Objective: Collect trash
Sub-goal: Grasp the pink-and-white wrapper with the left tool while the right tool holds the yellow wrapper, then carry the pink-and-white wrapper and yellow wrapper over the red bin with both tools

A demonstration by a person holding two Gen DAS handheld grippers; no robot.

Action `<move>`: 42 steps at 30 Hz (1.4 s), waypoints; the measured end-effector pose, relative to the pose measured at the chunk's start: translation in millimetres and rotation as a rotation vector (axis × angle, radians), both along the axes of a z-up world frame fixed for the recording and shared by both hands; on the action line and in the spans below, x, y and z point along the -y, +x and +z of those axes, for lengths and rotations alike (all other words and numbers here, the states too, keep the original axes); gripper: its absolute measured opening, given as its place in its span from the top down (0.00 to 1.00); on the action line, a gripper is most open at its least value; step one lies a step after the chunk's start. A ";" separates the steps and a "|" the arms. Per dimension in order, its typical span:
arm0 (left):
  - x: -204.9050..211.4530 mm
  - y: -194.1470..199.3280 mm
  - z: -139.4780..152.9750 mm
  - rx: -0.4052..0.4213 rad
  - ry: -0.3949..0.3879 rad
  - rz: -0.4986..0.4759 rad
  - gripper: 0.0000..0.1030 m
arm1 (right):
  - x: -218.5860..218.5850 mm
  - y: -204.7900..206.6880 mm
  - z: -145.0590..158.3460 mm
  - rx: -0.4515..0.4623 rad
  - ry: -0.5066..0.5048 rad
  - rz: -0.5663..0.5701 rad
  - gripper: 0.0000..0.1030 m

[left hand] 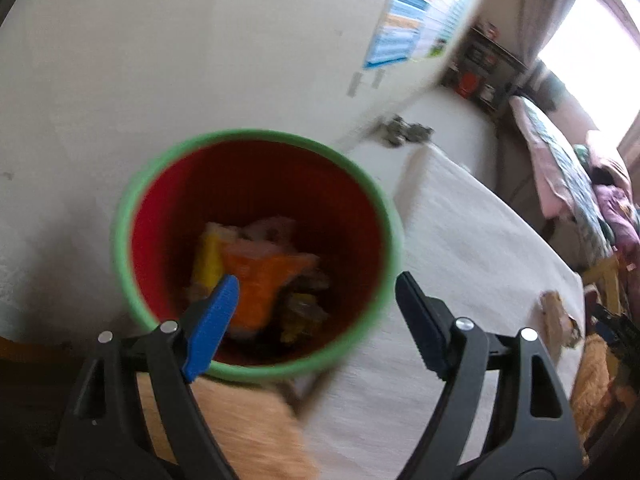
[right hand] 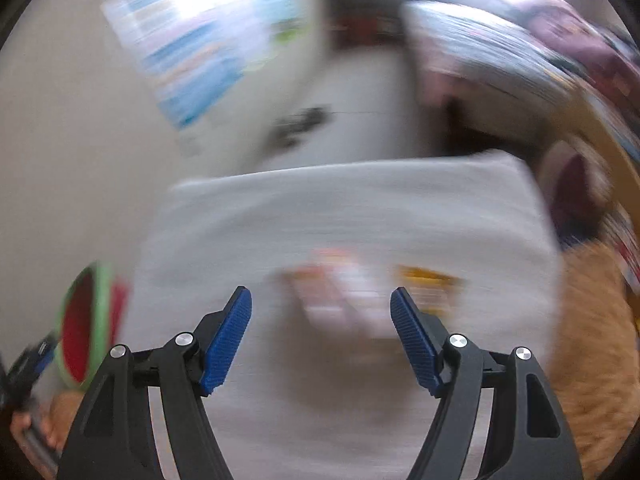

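A red bin with a green rim (left hand: 256,136) stands by the wall, with orange, yellow and pale wrappers (left hand: 260,276) lying inside. My left gripper (left hand: 316,292) hangs open over the bin's near right rim, nothing between its blue pads. In the right wrist view, which is badly blurred, my right gripper (right hand: 320,304) is open above a pale cloth-covered surface (right hand: 360,208). A pinkish-white wrapper (right hand: 340,300) and a yellow one (right hand: 428,280) lie on the cloth just past the fingertips. The bin (right hand: 86,328) shows at the far left there.
A brown scrap (left hand: 554,312) lies near the cloth's right edge. An orange furry rug (left hand: 248,432) sits below the bin. A poster (left hand: 416,24) hangs on the wall, a dark clump (left hand: 404,130) lies on the floor, and a bed with piled bedding (left hand: 568,176) stands at right.
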State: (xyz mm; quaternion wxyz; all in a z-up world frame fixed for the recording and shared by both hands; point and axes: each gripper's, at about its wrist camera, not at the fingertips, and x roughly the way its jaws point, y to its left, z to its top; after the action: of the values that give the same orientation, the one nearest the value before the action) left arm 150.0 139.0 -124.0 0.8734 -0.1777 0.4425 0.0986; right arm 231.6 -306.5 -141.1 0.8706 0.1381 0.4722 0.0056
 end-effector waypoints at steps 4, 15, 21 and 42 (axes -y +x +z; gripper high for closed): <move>65.2 12.7 3.5 -0.012 0.075 -0.171 0.25 | 36.1 8.7 -26.3 -0.055 0.017 -0.056 0.33; 204.6 56.2 -0.6 -0.078 -0.098 -0.420 0.25 | 49.5 18.9 -42.8 -0.080 0.244 -0.032 0.85; 272.1 91.3 -16.9 -0.112 -0.143 -0.441 0.21 | 79.3 -2.5 -28.8 -0.019 0.287 -0.104 0.86; 335.6 93.4 -46.8 -0.143 0.025 -0.637 0.57 | 66.1 -3.0 -26.7 0.005 0.267 -0.056 0.85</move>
State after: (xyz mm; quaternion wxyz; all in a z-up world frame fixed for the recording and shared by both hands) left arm 243.4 -196.6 -170.8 0.8293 -0.0121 0.5347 -0.1620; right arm 228.6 -372.6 -167.8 0.8455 0.2657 0.4610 0.0443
